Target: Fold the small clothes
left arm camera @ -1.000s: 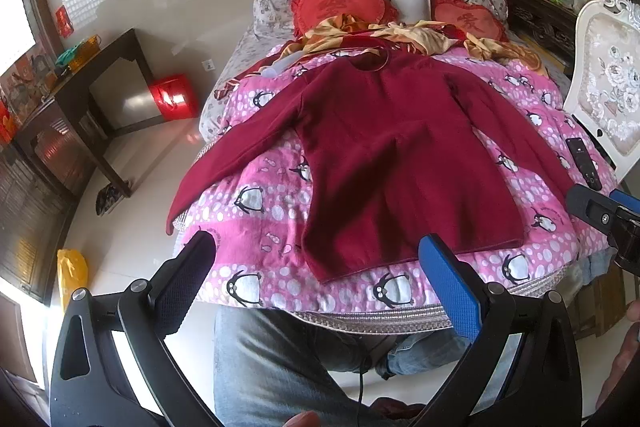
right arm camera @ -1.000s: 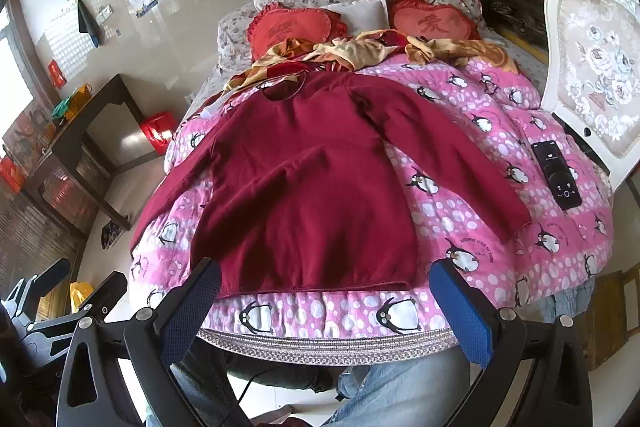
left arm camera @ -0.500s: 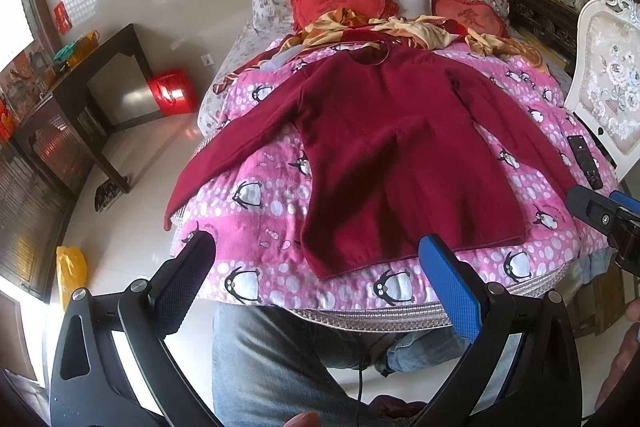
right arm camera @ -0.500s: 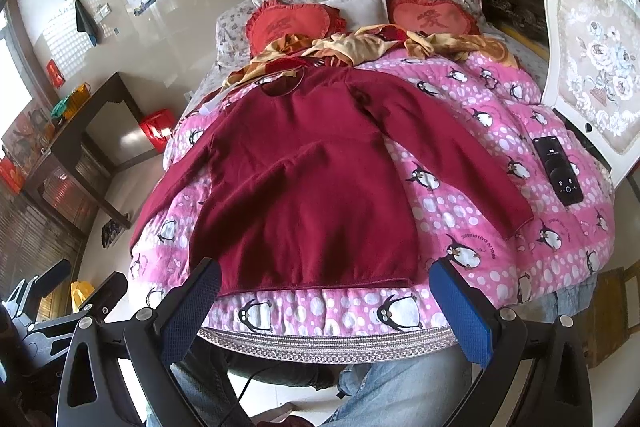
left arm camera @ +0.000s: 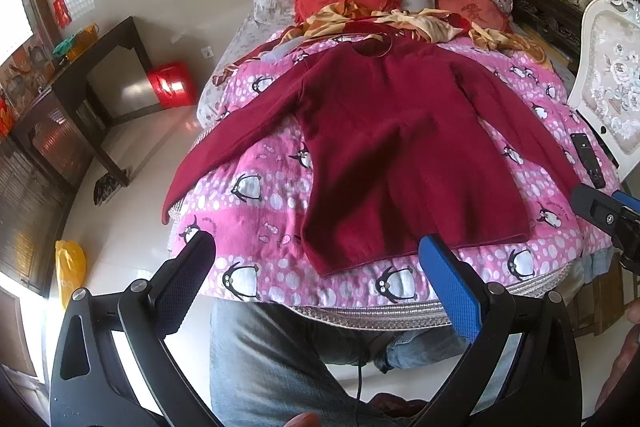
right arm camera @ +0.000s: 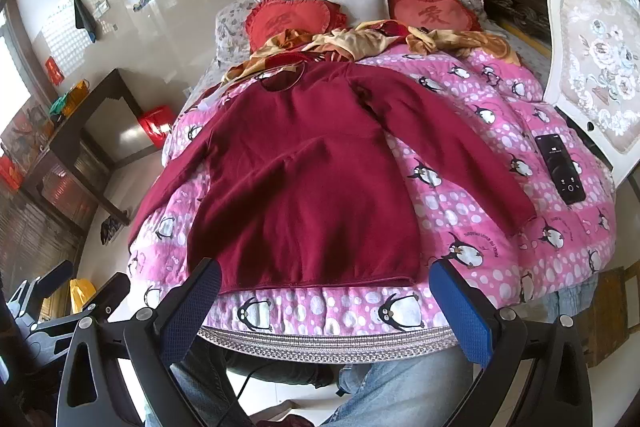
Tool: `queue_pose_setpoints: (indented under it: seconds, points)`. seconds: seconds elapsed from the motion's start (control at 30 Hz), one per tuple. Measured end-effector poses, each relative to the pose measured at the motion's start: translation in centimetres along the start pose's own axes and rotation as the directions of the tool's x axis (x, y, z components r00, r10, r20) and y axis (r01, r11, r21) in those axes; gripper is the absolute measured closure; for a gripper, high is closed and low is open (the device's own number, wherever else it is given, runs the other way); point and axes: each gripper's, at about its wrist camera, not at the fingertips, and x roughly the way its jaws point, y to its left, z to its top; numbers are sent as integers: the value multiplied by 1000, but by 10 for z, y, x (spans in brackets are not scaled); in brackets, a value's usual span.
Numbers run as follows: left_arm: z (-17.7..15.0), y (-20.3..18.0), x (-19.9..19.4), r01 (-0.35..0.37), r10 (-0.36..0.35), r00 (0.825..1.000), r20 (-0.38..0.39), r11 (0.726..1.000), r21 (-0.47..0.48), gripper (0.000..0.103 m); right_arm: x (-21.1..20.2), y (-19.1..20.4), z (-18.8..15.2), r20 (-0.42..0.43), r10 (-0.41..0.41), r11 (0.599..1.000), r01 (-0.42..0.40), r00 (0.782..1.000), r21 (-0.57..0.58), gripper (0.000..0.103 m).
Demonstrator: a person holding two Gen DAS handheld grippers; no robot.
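**Maroon sweater spread flat, both tongs held off it**

Maroon knit, a long-sleeved sweater (left arm camera: 404, 155) (right arm camera: 308, 187), lay face-up and unfolded on the pink penguin quilt (left arm camera: 256, 195) (right arm camera: 480, 195) of the bed, neckline toward the pillows, hem toward the person standing at the foot. Its sleeves angled out to either side of the body; the one on the side of the dark wooden desk (left arm camera: 80, 99) hung over the quilt's edge. Beyond the neckline sat two red heart cushions (right arm camera: 292, 21) and a rumpled gold cloth (right arm camera: 360, 41). A black phone (right arm camera: 560, 169) rested on the quilt well apart from the sweater, near the white floral chair (right arm camera: 596, 75).

The left tongs (left arm camera: 316, 267) were spread wide, hovering short of the hem's corner and gripping nothing. The right tongs (right arm camera: 324, 293) were likewise spread, their tips bracketing the hem from just off the bed's edge, not touching the fabric. Blue jeans showed below both.
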Motion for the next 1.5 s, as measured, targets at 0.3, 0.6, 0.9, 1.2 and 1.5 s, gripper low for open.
queue_pose_setpoints:
  seconds: [0.3, 0.6, 0.9, 1.2, 1.5]
  points:
    - [1, 2, 6, 0, 0, 1000, -13, 1000, -5, 1, 7, 3, -1, -10, 0, 1000, 0, 1000, -2, 0]
    - [0, 1, 13, 1, -1, 1000, -25, 1000, -8, 1, 12, 5, 0, -19, 3, 1000, -3, 1000, -4, 0]
    - [2, 4, 22, 4, -4, 999, -44, 1000, -14, 1, 17, 9, 3, -27, 18, 1000, -18, 999, -16, 0]
    - [9, 19, 49, 33, -40, 995, -90, 996, -77, 1, 25, 17, 11, -18, 6, 999, -7, 1000, -33, 0]
    - [20, 78, 111, 77, -141, 970, -199, 951, -300, 1, 57, 38, 41, -38, 63, 995, -65, 997, -78, 1]
